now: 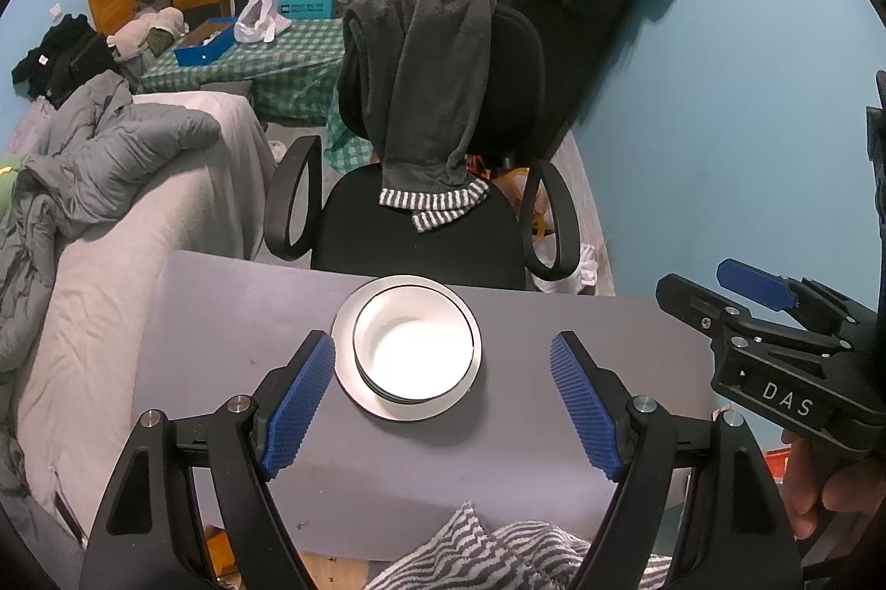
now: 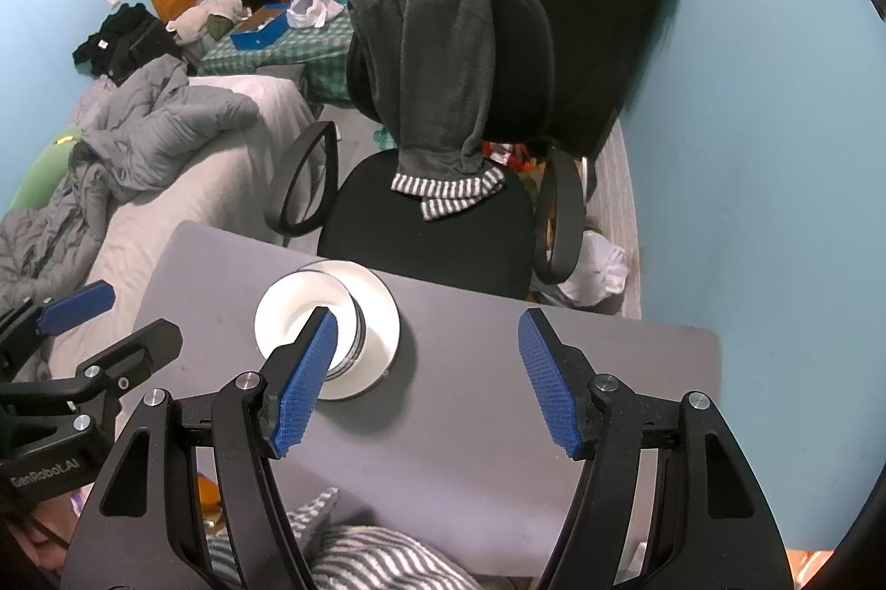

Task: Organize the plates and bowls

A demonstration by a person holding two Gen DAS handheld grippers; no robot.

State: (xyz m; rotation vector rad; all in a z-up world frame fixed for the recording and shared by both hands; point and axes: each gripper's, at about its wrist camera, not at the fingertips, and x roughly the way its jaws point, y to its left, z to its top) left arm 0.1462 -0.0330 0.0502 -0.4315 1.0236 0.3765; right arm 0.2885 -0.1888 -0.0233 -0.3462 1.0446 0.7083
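Bowls [image 1: 414, 346] nested on plate [image 1: 354, 385], stack at far edge of table [image 1: 221, 313], near chair [image 1: 421, 230]. Left gripper [image 1: 443, 402], right gripper [image 2: 426, 379]: both wide open, empty. Stacking looks done.

My left tongs [image 1: 442, 402] and right tongs [image 2: 427, 379]: black frames, silver screws, blue ribbed pads [image 1: 296, 404]. White "DAS" lettering; bare fingers [image 1: 819, 496] visible.
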